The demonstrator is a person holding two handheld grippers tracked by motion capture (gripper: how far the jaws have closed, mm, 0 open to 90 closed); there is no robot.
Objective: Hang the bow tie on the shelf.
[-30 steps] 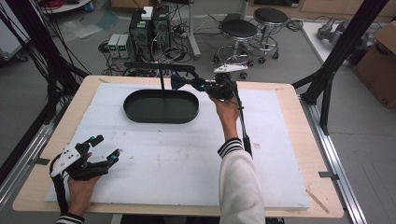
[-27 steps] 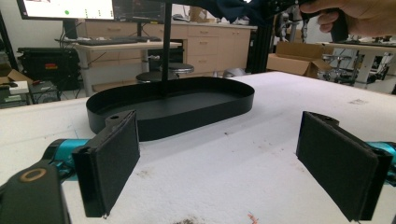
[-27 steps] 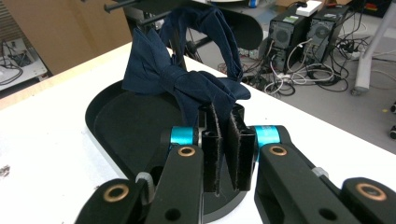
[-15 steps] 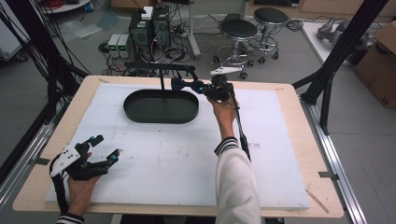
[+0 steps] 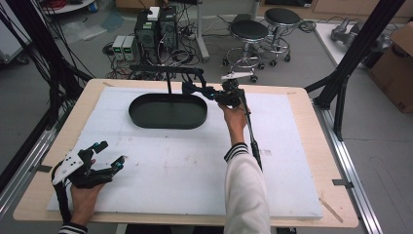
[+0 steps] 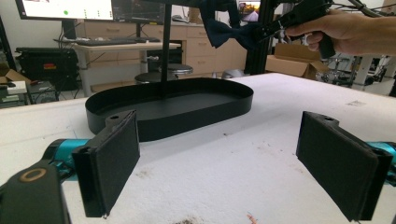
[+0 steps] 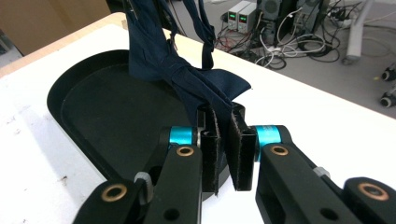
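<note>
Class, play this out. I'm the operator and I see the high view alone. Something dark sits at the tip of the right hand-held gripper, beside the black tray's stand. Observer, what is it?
Observer: A navy bow tie. The right hand-held gripper has its jaws shut on one wing of it.
Operator: Is the tie loose?
Observer: No. Its strap runs up and out of the top of the right gripper view, so the tie hangs above the black oval tray, close to the stand's post.
Operator: And the left hand-held gripper?
Observer: The left hand-held gripper has its jaws wide apart with nothing between them, low over the white table cover.
</note>
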